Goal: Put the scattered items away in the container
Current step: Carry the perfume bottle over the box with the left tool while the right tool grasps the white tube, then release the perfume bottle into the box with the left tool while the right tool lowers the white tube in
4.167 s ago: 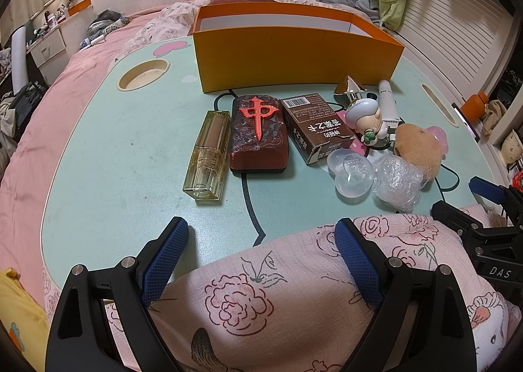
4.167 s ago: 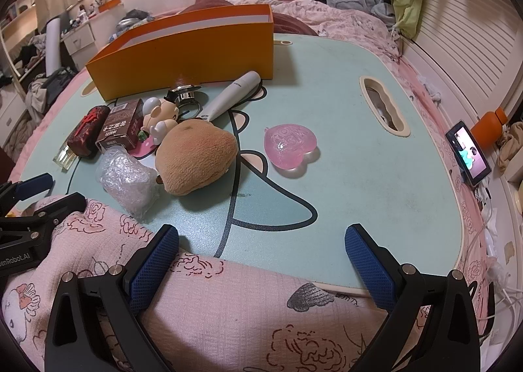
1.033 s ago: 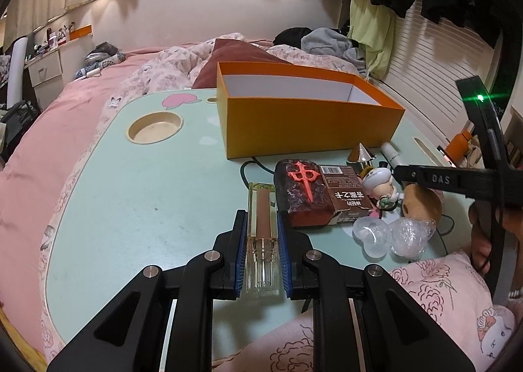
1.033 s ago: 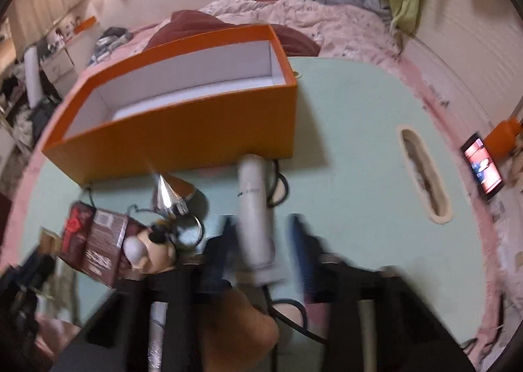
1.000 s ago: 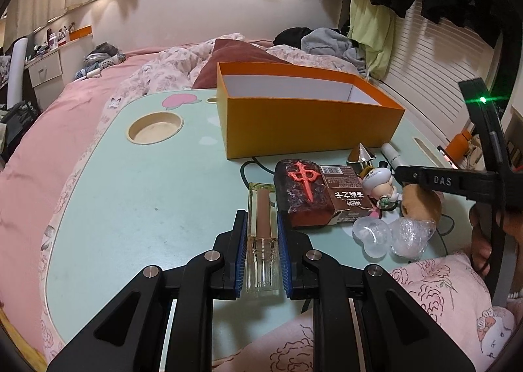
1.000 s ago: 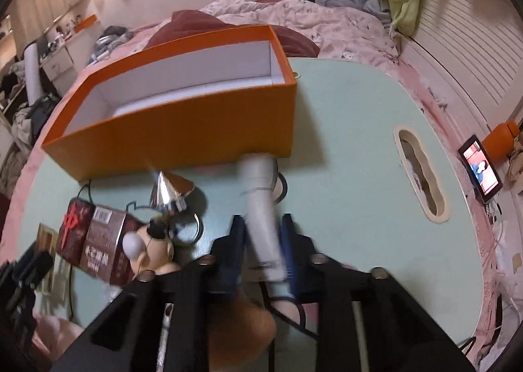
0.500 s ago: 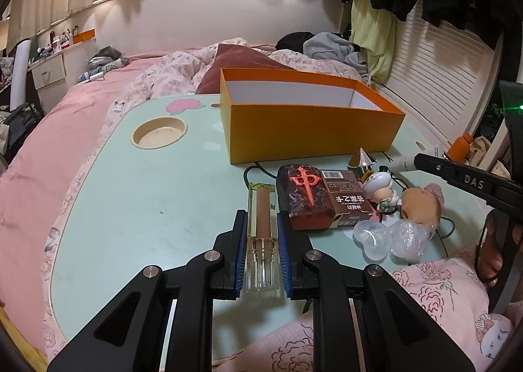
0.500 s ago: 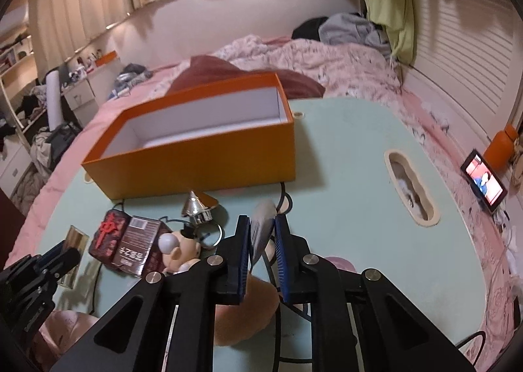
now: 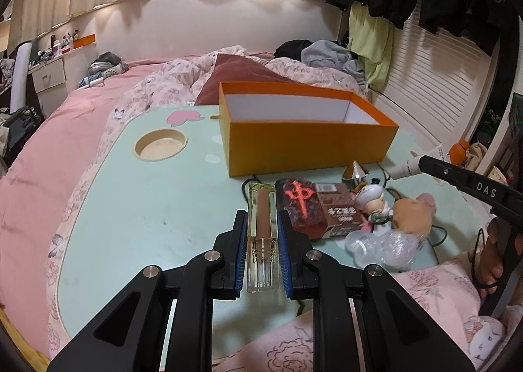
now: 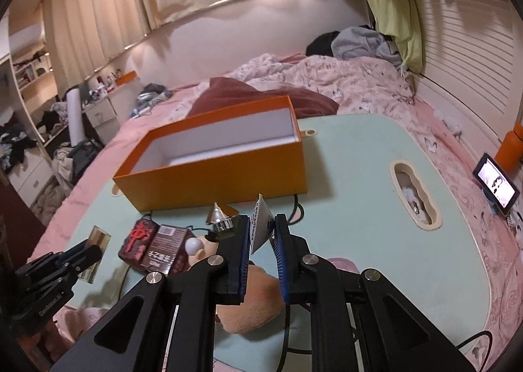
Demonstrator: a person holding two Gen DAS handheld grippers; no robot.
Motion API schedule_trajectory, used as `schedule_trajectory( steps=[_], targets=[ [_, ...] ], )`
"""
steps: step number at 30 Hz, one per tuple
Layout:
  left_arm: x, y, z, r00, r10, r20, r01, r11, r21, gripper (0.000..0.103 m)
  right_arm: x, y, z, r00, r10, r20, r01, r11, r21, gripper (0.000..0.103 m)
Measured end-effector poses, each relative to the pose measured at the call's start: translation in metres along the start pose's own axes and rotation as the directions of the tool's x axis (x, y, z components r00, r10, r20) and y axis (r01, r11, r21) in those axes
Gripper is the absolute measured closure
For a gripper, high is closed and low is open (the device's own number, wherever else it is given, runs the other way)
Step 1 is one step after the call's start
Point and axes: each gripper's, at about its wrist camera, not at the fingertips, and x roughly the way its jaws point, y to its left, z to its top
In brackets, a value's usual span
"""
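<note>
While the left gripper (image 9: 262, 239) clenches a clear, gold-trimmed lip gloss tube (image 9: 261, 231) between its blue pads, the tube lies along the fingers, its base toward the camera and its far end jutting past the fingertips toward the orange box (image 9: 307, 143). The right gripper (image 10: 262, 234) is clamped on a white squeeze tube (image 10: 261, 225), whose flat crimped end sticks up and forward beyond the pads, toward the box. The open, white-lined box sits on a mint-green lap table (image 9: 147, 202) set on a bed with pink bedding (image 9: 49, 143). Still on the table lie a red mahjong-tile block (image 9: 299, 205), a brown carton (image 9: 340, 208), a small figurine (image 9: 371, 197), a plush toy (image 9: 412, 215) and a silver cone (image 10: 219, 216), clustered near the box's front wall
</note>
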Motion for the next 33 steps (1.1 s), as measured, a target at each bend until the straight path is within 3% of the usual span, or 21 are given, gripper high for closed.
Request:
schedule_trajectory(
  steps=[9, 17, 22, 26, 33],
  targets=[
    [-0.011, -0.013, 0.044, 0.997, -0.050, 0.063, 0.049, 0.999, 0.022, 0.084, -0.009, 0.010, 0.023, 0.999, 0.037, 0.038, -0.037, 0.999, -0.017, 0.089],
    [0.018, -0.022, 0.119, 0.994, -0.101, 0.037, 0.101, 0.995, 0.020, 0.085, -0.012, 0.025, 0.076, 0.991, 0.061, 0.118, -0.053, 0.996, -0.066, 0.089],
    [0.069, -0.021, 0.144, 0.998, -0.062, -0.016, 0.061, 0.998, -0.010, 0.084, 0.034, 0.022, 0.105, 0.997, 0.072, 0.019, -0.072, 0.997, -0.015, 0.089],
    [0.100, -0.014, 0.142, 0.996, -0.065, -0.063, 0.062, 0.997, -0.044, 0.084, 0.073, 0.019, 0.106, 0.998, 0.023, -0.064, -0.024, 1.000, -0.011, 0.089],
    [0.136, -0.011, 0.131, 0.988, -0.040, -0.150, 0.032, 0.998, -0.056, 0.084, 0.109, 0.020, 0.104, 0.992, -0.021, -0.126, 0.018, 1.000, -0.023, 0.089]
  ],
)
